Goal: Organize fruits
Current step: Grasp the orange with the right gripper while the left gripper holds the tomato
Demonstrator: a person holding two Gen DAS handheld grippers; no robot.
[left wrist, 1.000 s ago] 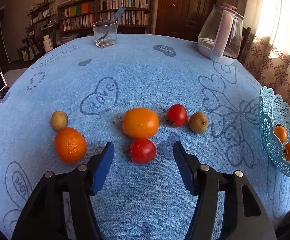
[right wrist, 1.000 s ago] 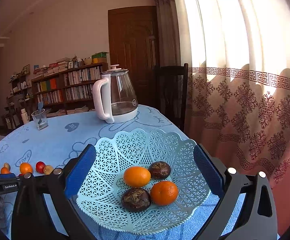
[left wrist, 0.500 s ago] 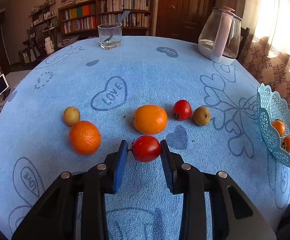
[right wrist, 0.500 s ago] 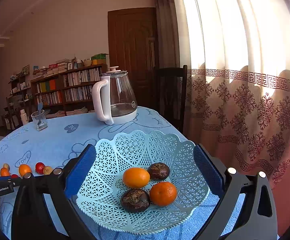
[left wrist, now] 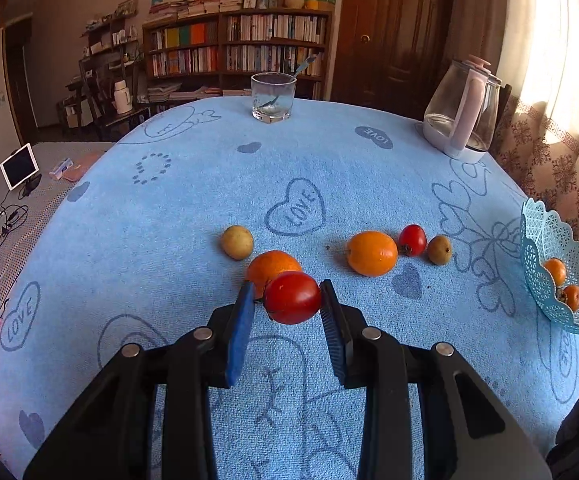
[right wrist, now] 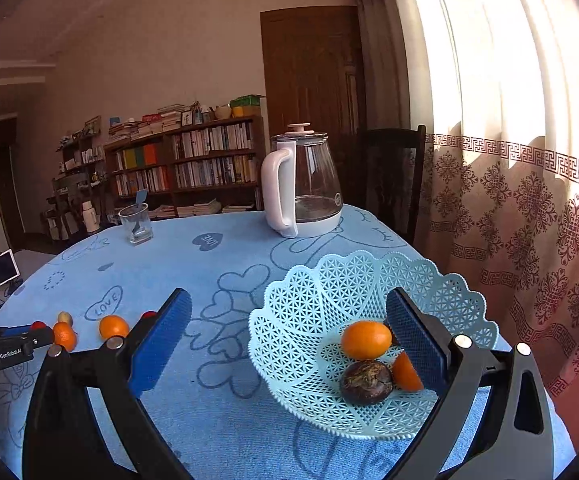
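On the blue-clothed table [left wrist: 193,200], the lattice basket [right wrist: 309,312] holds two oranges and a dark fruit, one partly hidden by the wide-apart right claw [right wrist: 289,330], while the left claw [left wrist: 289,308] clamps a red tomato [left wrist: 292,297].

Daylight floods through the patterned cream curtain [right wrist: 509,140], blown out to glare. The far room stays dim. Fisheye distortion bends both frames, dark at the corners.

A round table [left wrist: 169,220] under a blue heart-print cloth carries loose fruit just beyond the left gripper [left wrist: 287,300]: an orange [left wrist: 267,266], a yellow-green fruit [left wrist: 237,242], another orange [left wrist: 371,253]. Further ahead stand a glass [left wrist: 272,97] and kettle [left wrist: 459,120]; right, a basket [left wrist: 545,236].
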